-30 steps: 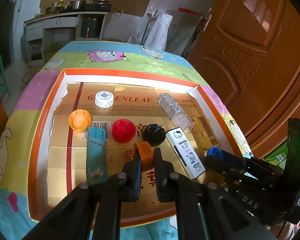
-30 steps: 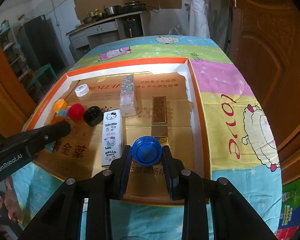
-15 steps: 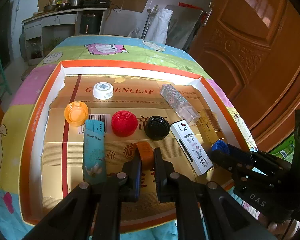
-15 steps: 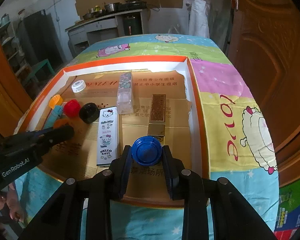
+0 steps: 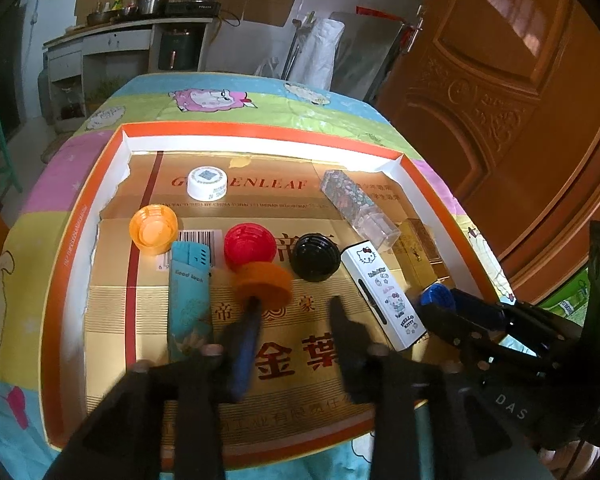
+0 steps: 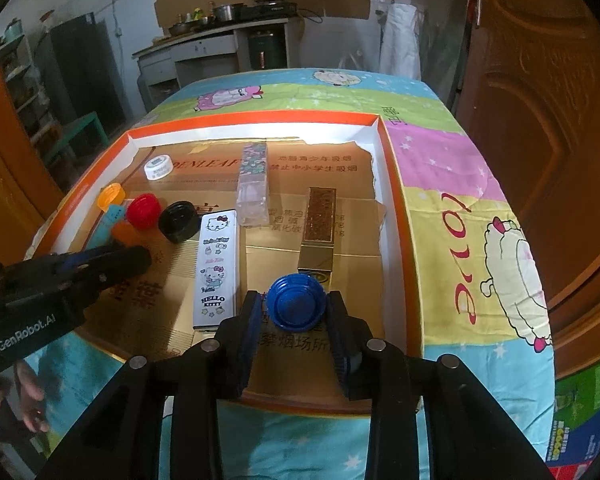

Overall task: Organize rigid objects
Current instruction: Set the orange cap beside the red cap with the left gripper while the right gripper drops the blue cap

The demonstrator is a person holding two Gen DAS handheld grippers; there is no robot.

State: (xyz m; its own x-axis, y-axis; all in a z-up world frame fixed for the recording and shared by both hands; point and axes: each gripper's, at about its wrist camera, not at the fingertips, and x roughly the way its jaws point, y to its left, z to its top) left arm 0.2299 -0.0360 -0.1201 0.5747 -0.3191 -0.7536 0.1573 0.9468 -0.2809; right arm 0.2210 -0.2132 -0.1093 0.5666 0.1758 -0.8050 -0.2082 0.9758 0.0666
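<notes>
Opening both tongs, we let go: left gripper (image 5: 296, 312) off the round ribbed orange cap (image 5: 264, 282), right gripper (image 6: 296, 312) loosening around the blue cap (image 6: 296, 300); only the right view shows a hand (image 6: 28, 404).

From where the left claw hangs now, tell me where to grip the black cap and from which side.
Grip the black cap across its ribbed round wall, coming down from above. It lies flat on the cardboard with open space beside it toward the red cap and the Hello Kitty box, probably enough for the claw's fingers.
</notes>
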